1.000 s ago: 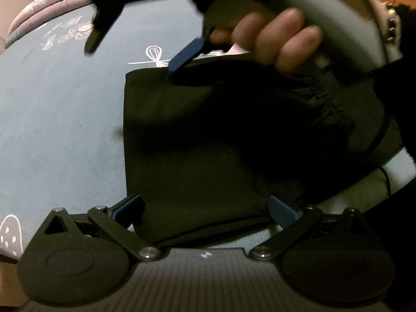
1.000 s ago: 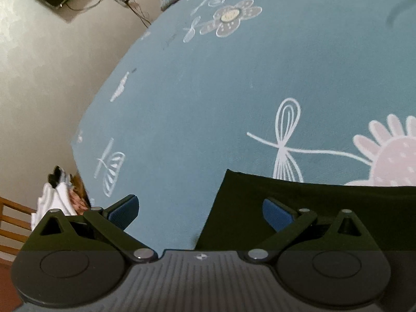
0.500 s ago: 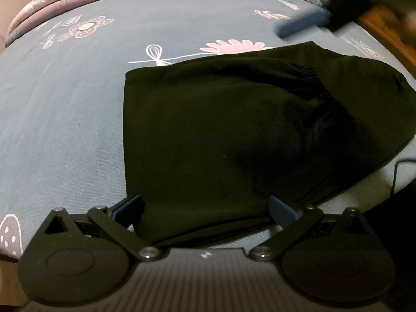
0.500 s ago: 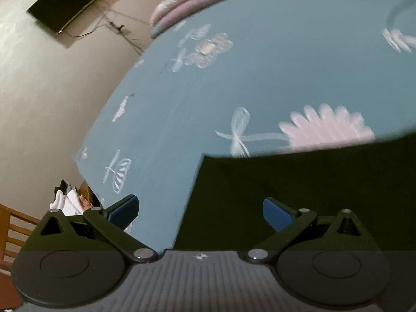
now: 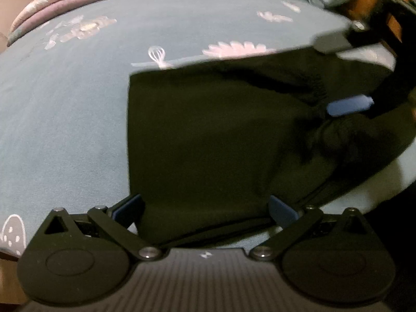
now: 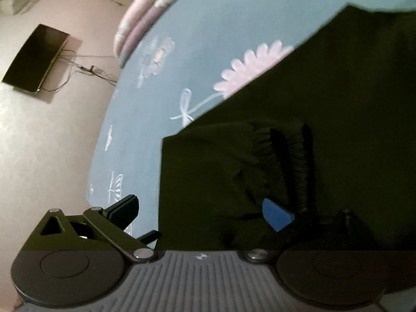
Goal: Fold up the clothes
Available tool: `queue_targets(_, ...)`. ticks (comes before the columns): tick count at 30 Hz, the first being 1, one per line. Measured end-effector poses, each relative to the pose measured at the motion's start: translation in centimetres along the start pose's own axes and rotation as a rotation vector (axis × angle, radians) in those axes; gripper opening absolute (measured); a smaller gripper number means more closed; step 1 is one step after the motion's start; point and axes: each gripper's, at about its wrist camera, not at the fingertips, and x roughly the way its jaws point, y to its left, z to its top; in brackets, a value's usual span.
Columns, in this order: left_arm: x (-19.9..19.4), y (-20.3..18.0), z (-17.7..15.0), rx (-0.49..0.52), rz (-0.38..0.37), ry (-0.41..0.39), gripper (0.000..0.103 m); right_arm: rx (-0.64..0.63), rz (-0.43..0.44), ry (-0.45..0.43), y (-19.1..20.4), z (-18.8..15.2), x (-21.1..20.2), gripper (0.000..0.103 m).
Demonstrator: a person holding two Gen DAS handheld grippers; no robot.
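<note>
In the left wrist view, the left claw (image 5: 205, 205) is standing wide open at the bottom of the frame, straddling the near hem of a black garment (image 5: 208, 135) that is lying partly folded across the centre and right of a blue flower-printed bed (image 5: 65, 109), while the right claw (image 5: 338, 75) is blurring in from the upper right, near the gathered elastic band. In the right wrist view, the right claw (image 6: 200, 213) is also gaping wide and holding nothing, with the garment (image 6: 325, 109) filling the right half of the frame and its ribbed elastic (image 6: 291, 161) sitting just above the blue pad. The cloth is looking soft, light and limp, so pinching a doubled edge or the firmer elastic band is probably the surest hold.
</note>
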Motion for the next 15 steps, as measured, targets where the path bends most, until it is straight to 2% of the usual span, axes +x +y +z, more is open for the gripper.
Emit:
queue_targets(5, -1.5, 1.4, 0.5, -0.038, 0.019, -0.028, 0.102, -0.026, 0.053, -0.016, 0.4, -2.9, -1.4, 0.103)
queue_targets(11, 0.7, 1.9, -0.2, -0.048, 0.075, 0.054, 0.102, 0.05, 0.073, -0.009, -2.6, -4.3, -0.4, 0.103)
queue_targets(15, 1.1, 2.3, -0.3, -0.074, 0.083, 0.069, 0.102, 0.017, 0.122, -0.05, -1.7, -4.7, -1.1, 0.103)
